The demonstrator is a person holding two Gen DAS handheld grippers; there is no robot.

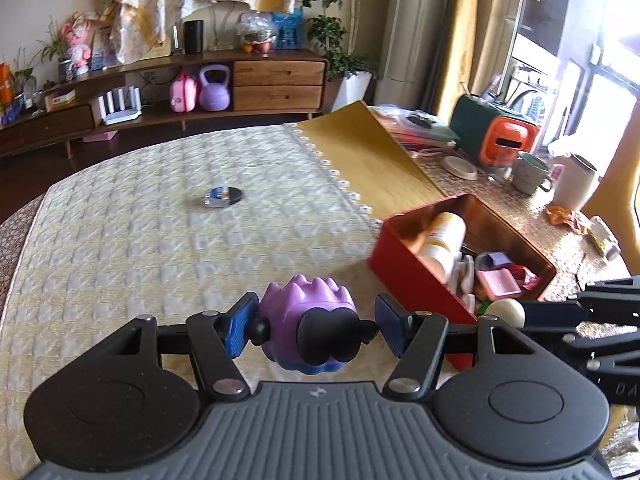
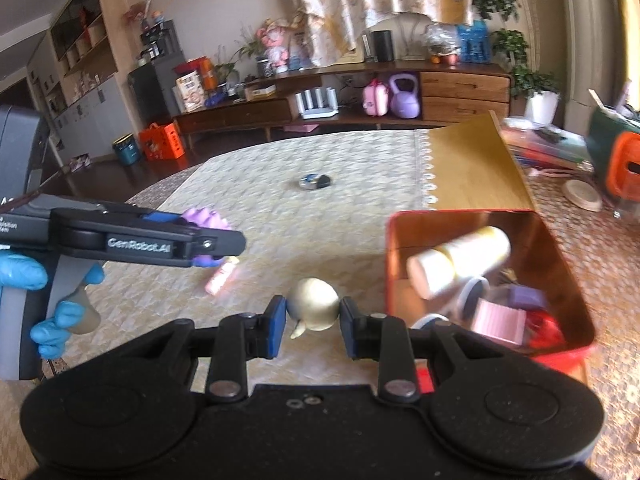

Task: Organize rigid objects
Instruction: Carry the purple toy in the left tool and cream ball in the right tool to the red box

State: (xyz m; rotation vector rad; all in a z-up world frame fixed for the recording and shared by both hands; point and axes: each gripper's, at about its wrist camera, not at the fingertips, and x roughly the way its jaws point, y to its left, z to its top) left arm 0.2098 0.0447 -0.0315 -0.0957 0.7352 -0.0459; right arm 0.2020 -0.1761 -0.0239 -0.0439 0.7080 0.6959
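My left gripper [image 1: 314,328] is shut on a purple spiky toy [image 1: 308,304], its pads pressing the toy's black side knobs above the cream tablecloth [image 1: 140,240]. In the right wrist view that toy [image 2: 206,219] shows at the left, carried by a blue-gloved hand [image 2: 24,276]. My right gripper [image 2: 312,326] is shut on a cream round figure [image 2: 313,303], just left of the red box [image 2: 560,360]. The left wrist view has the same figure [image 1: 506,310] at the near corner of the red box [image 1: 412,284]. Inside the box lie a white and yellow bottle [image 2: 460,264], a pink block [image 2: 498,322] and other small items.
A small blue and black item [image 1: 222,196] lies far out on the cloth, and a small pink piece [image 2: 220,278] lies under the left gripper. A wooden mat [image 1: 360,152] lies behind the box. An orange and green appliance [image 1: 500,136] and mugs [image 1: 530,172] stand at the right. A sideboard [image 1: 276,80] lines the far wall.
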